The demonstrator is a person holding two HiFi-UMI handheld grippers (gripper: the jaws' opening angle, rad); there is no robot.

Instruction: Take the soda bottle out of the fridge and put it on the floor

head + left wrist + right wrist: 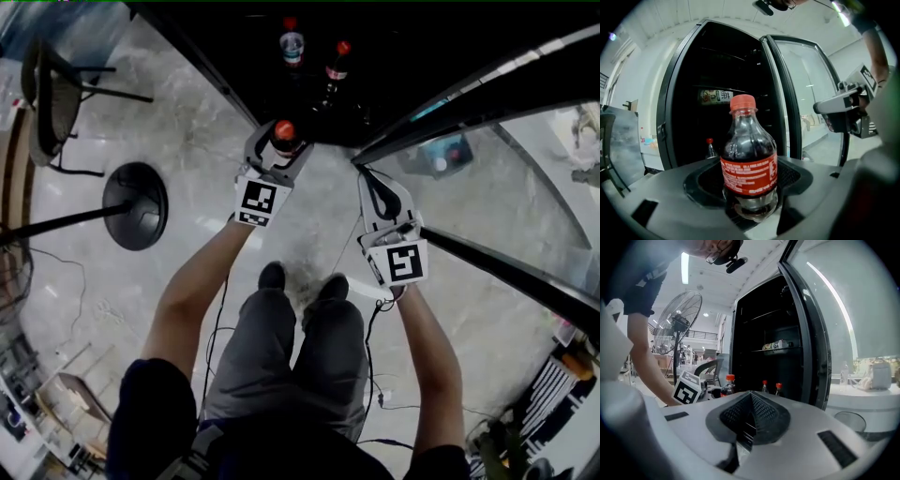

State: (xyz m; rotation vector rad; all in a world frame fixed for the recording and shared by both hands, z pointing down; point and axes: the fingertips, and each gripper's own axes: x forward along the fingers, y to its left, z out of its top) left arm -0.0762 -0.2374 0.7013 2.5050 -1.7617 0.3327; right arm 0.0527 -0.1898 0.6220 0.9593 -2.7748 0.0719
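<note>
My left gripper [280,147] is shut on a soda bottle [284,133] with dark cola, a red cap and a red label. It holds the bottle upright just outside the open fridge [375,84], above the floor. In the left gripper view the bottle [749,174] stands gripped between the jaws at its lower body. To the right, my right gripper [371,180] is shut and empty beside the fridge's glass door [525,187]. Its pads [757,414] meet with nothing between them. Two more red-capped bottles [292,44] [337,62] stand inside the fridge.
A fan's round black base [136,204] and pole stand on the marble floor at the left, with a chair [49,103] behind. The person's shoes [302,281] are just behind the grippers. Cables trail across the floor [187,141].
</note>
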